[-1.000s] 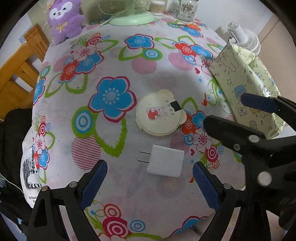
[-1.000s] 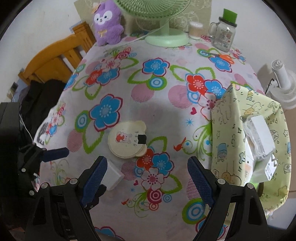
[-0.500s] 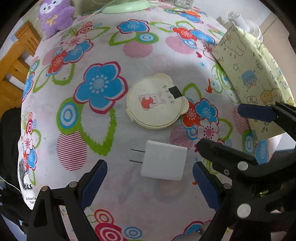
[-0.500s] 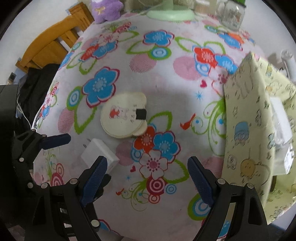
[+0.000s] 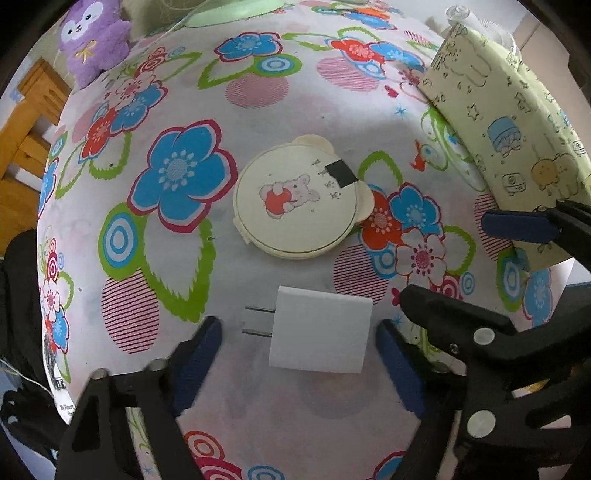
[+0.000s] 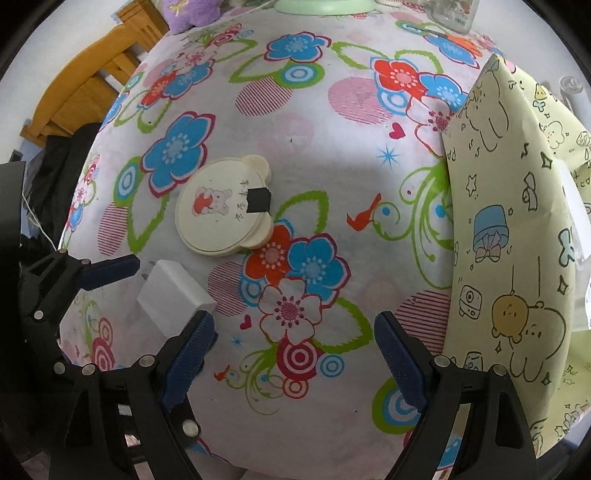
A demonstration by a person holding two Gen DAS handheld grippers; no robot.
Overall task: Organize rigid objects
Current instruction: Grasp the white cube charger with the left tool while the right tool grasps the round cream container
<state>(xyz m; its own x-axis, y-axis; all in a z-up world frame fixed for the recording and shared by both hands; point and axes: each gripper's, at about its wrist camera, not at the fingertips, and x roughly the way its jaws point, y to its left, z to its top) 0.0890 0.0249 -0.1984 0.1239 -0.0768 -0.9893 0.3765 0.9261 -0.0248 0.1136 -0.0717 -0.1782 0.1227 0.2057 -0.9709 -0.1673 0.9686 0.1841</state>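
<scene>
A white plug-in charger lies flat on the flowered tablecloth, prongs to the left. My left gripper points straight down over it, its jaws closing with the charger between them. The blue pads stand just off its ends and do not press on it. Just beyond lies a round cream case with bear ears. My right gripper hangs open over bare cloth with nothing between its fingers. It is right of the charger and case, and shows in the left wrist view.
A pale green cartoon-print bag stands at the table's right edge. A purple plush toy, a green fan base and a glass jar stand at the back. A wooden chair is at the left.
Both grippers have sunk toward the table. The left jaws have narrowed around the charger. The right jaws kept their width.
</scene>
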